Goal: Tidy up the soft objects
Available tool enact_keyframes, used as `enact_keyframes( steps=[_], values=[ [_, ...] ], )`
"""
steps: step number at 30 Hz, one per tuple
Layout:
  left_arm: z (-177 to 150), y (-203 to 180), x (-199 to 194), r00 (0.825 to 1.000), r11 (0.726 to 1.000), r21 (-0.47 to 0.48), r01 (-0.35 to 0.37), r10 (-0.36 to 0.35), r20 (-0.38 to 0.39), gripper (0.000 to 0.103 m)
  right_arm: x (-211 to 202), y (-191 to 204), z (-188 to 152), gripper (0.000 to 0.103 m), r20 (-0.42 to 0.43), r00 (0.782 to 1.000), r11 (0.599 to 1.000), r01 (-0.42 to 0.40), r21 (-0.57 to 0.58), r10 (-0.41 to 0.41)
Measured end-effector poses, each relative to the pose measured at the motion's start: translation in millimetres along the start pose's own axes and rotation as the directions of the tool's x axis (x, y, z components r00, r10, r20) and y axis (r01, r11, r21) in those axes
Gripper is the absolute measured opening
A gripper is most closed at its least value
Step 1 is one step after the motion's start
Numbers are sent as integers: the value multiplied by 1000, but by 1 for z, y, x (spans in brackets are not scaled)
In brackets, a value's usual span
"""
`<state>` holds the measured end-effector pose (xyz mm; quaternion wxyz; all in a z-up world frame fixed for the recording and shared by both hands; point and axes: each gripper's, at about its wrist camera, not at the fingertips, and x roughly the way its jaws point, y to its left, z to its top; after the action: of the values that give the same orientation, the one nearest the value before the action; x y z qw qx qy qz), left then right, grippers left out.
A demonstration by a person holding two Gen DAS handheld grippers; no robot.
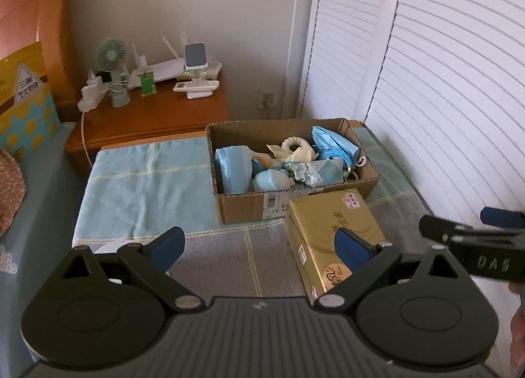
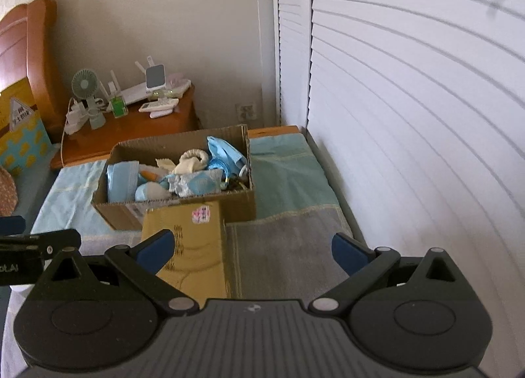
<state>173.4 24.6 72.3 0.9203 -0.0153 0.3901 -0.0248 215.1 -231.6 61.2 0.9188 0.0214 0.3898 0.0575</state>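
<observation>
While both grippers' fingers spread, empty: cardboard box (image 1: 295, 204) on blue bedspread (image 1: 147, 181), nightstand (image 1: 154, 115) behind.

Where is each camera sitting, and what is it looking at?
Left wrist view: sits on the left gripper, looking down over its open fingers at the cardboard box of soft things and the gold box; the right gripper pokes in from the right.
Right wrist view: sits on the right gripper, looking over its open fingers at the same bed; the left gripper shows at the left edge.
Both share: the two boxes, nightstand, fan, white slatted doors.
</observation>
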Motion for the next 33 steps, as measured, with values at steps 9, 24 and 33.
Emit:
enact_keyframes(
  steps=[9, 24, 33],
  values=[
    [-6, -9, -8, 999, 999, 8, -49, 49, 14, 98, -8, 5, 1, 103, -14, 1000, 1000, 23, -19, -23],
    [-7, -3, -7, 997, 997, -5, -71, 71, 19, 98, 2, 14, 0, 103, -47, 999, 998, 25, -50, -28],
    [-8, -5, -9, 998, 998, -4, -66, 66, 20, 98, 3, 15, -1, 103, -50, 998, 998, 24, -52, -27]
  ],
)
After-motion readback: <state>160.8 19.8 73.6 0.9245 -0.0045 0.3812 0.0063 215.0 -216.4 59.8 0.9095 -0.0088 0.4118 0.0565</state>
